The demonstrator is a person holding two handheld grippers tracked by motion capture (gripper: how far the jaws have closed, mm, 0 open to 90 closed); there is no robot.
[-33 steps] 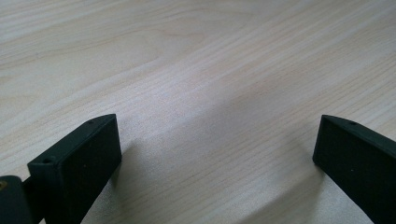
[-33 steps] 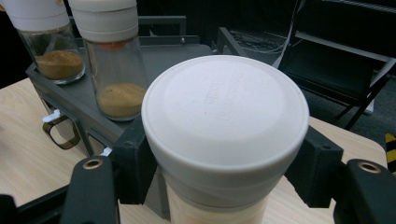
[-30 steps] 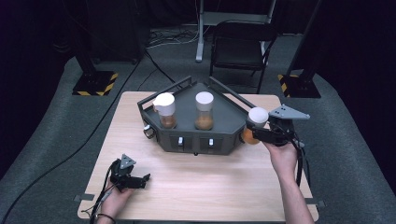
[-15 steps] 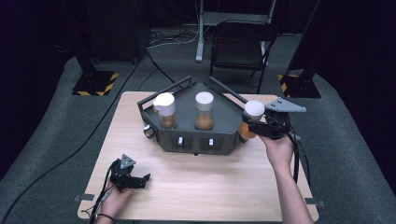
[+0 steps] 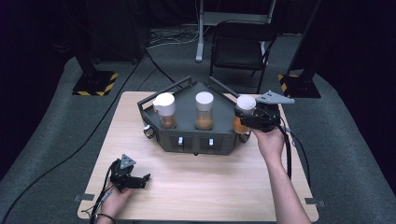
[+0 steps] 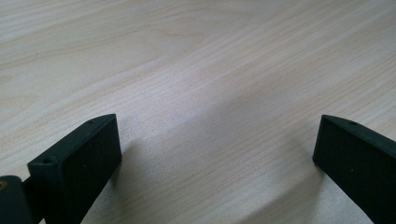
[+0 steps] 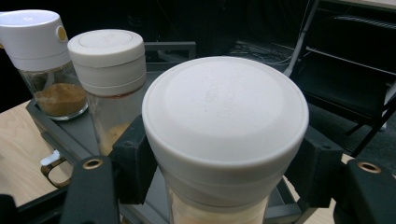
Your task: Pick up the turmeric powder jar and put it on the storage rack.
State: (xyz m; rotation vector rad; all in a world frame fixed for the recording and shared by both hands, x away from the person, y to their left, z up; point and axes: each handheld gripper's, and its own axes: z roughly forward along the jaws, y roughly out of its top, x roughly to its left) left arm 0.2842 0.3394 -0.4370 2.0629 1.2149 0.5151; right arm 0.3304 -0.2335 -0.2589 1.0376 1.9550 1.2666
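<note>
My right gripper (image 5: 246, 117) clamped on a white-lidded spice jar (image 7: 224, 135), at the dark rack's (image 5: 196, 140) right end; my left gripper (image 5: 133, 179) spread wide, low over bare table (image 6: 196, 70)

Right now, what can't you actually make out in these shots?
- Held jar: in the right gripper view its contents and base are cut off by the bottom edge, and its lid blocks the rest.
- Right gripper: in the high view the jaws' contact with the jar is too small to read.
- Grey tray: the two front switches are too small to read.
- Left gripper: its view takes in bare tabletop.
</note>
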